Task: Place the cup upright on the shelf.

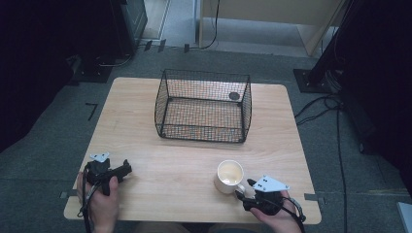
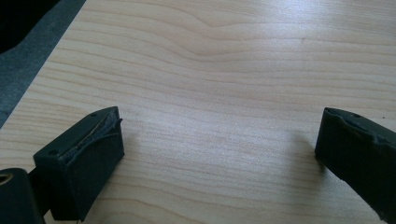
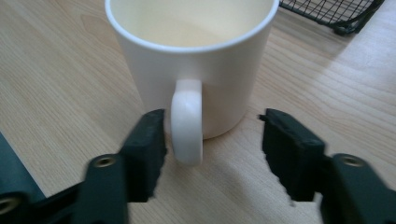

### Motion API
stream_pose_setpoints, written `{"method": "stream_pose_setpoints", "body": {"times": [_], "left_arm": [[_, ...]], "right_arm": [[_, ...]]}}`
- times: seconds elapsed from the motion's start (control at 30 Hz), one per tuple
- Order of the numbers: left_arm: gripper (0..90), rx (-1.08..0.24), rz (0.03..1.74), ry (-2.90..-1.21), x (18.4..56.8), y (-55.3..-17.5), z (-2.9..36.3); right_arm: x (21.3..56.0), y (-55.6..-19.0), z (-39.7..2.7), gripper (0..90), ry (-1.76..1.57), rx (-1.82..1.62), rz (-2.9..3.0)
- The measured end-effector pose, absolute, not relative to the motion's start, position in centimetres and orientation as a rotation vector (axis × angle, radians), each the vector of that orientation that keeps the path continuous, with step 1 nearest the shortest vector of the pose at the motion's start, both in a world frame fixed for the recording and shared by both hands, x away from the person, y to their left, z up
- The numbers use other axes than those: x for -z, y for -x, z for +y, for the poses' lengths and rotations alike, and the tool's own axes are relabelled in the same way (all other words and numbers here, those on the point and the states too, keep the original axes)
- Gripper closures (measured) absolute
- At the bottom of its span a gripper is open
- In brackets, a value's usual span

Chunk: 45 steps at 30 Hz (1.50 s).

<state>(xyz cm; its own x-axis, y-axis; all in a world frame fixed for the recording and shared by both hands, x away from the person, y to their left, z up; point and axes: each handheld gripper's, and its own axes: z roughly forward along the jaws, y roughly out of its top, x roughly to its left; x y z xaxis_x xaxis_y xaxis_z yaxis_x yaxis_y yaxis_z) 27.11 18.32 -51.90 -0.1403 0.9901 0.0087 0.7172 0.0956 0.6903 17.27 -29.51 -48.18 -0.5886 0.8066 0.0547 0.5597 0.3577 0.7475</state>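
- Step in hand — the grasp of the mug (image 1: 229, 176): the right gripper (image 3: 212, 140) sits at the mug handle (image 3: 187, 122), near the tabletop's front edge on the person's right.
- Right fingers (image 3: 145, 149): half spread, the handle between them; one finger lies against or just beside the handle, the other stands apart, so nothing is pinched yet.
- Next move, as a judgement — the fingers need to close squarely on the handle before any lift; an off-centre squeeze could turn the mug.
- Left gripper (image 1: 112, 173): rests at the tabletop (image 2: 224, 70) front left, fingers (image 2: 84, 154) spread wide on bare wood.
- Containers: the mug stands upright and looks empty; the wire basket (image 1: 204, 106) at mid-table holds one small dark round object (image 1: 234, 95) near its far right corner — what it is cannot be told.
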Motion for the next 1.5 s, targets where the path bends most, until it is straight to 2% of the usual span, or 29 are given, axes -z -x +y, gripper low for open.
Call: {"method": "stream_pose_setpoints", "body": {"times": [0.1, 0.37, 0.97, 1.5], "left_arm": [[1.2, -0.775, 1.914, -1.669, 51.9, -27.1, 18.3], [1.2, -0.775, 1.915, -1.668, 51.9, -27.1, 18.3], [1.2, -0.775, 1.915, -1.668, 51.9, -27.1, 18.3], [1.2, -0.775, 1.914, -1.669, 51.9, -27.1, 18.3]], "right_arm": [[48.6, -17.4, -29.6, 57.5, -1.197, -1.098, 2.324], [48.8, -17.5, -29.6, 77.6, -1.173, -1.141, 2.359], [48.0, -17.5, -29.7, 80.4, -1.136, -1.136, 2.324], [45.6, -18.5, -29.7, 80.4, -1.075, -1.159, 2.298]]}}
